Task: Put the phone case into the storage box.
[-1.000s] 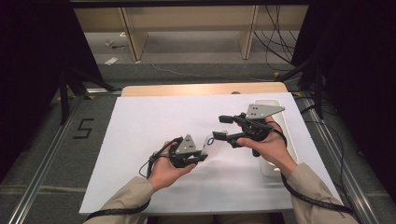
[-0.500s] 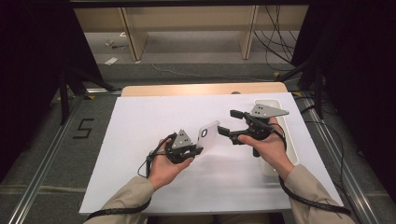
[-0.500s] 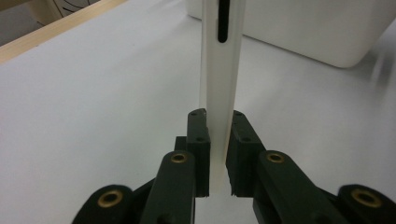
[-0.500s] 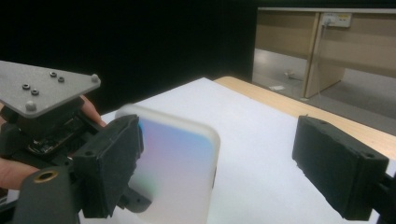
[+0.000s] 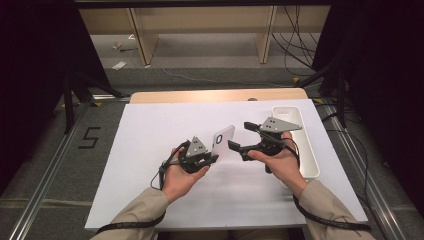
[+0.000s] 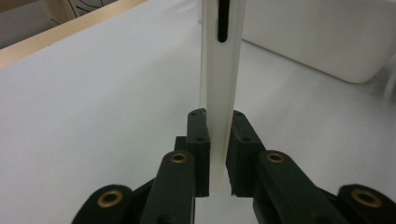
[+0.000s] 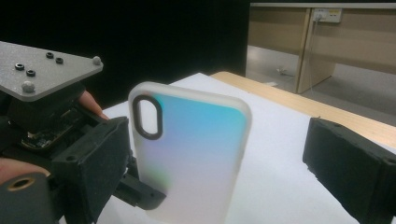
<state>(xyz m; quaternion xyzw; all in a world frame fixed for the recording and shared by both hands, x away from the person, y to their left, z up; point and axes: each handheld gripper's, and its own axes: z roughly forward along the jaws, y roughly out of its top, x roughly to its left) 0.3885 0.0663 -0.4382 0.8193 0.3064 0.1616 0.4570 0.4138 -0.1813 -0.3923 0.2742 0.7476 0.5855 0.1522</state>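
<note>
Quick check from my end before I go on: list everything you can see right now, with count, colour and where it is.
phone case: one, translucent white with a black camera ring and a blue-green sheen, held upright off the table between the two grippers
tray: one, white, long and narrow, at the right edge of the table
table cover: one, white, spread over the table
table edge: one, light wood, along the far side
floor marking "5": one, black, on the grey floor left of the table
left gripper: one, black, shut on the phone case's lower end
right gripper: one, black, jaws just opened, wide apart, phone case not pressed
hands: two, in tan sleeves, from the near edge
</note>
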